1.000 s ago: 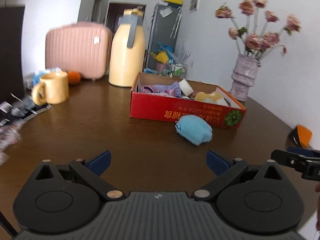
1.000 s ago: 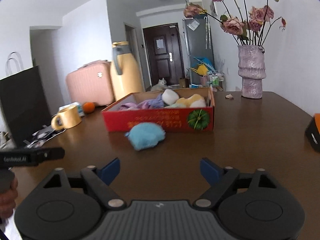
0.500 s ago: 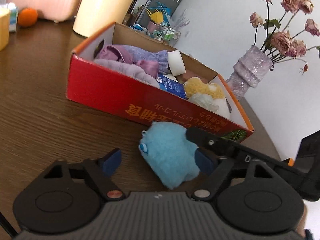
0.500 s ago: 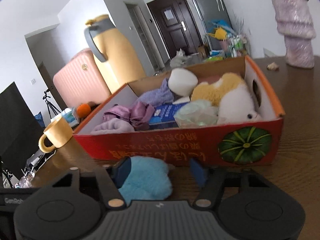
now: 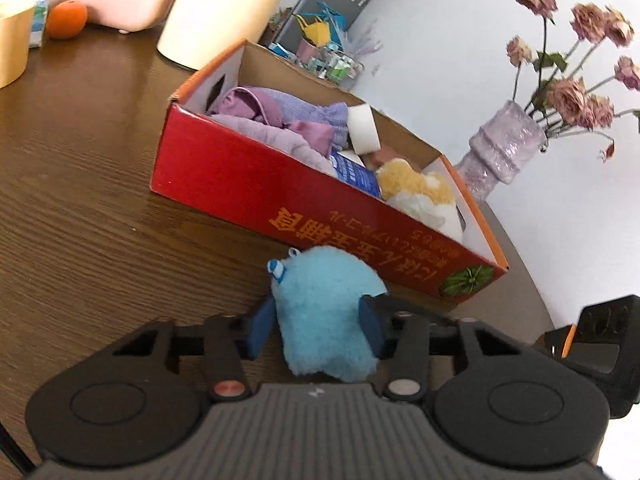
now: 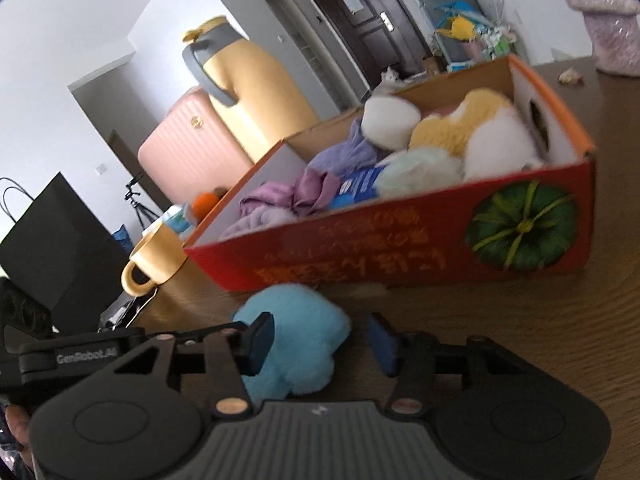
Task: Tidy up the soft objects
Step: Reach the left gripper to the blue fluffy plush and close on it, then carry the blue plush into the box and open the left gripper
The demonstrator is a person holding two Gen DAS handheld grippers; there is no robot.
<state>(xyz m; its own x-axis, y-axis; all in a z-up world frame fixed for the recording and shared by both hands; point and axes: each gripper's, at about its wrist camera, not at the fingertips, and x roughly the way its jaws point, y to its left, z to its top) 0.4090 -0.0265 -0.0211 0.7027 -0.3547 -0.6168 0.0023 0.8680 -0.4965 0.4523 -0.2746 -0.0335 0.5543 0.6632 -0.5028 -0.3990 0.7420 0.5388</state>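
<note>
The blue plush toy [image 5: 326, 320] lies on the desk [image 5: 80, 200], just in front of the long red wall of the cardboard box [image 5: 248, 184], outside it. In the left wrist view the left gripper [image 5: 318, 326] has its jaws closed in on the toy's 2 flanks; the blue pads touch the fur on both sides, so it appears to be gripping the toy, though how firmly I cannot tell. The toy's long axis runs roughly along the fingers, its small eye end pointing toward the box.

In the right wrist view the right gripper [image 6: 322, 344] has its jaws open. The toy [image 6: 296, 344] sits off-centre between them, against the left pad, with a clear gap to the right pad.

So the left gripper is the one placed to carry. The box lies straight ahead and its wall stands higher than the toy, so the coming move likely needs a lift over that wall, toward the purple cloths [image 5: 276, 128] and yellow plush [image 5: 416, 188] already inside.
</note>
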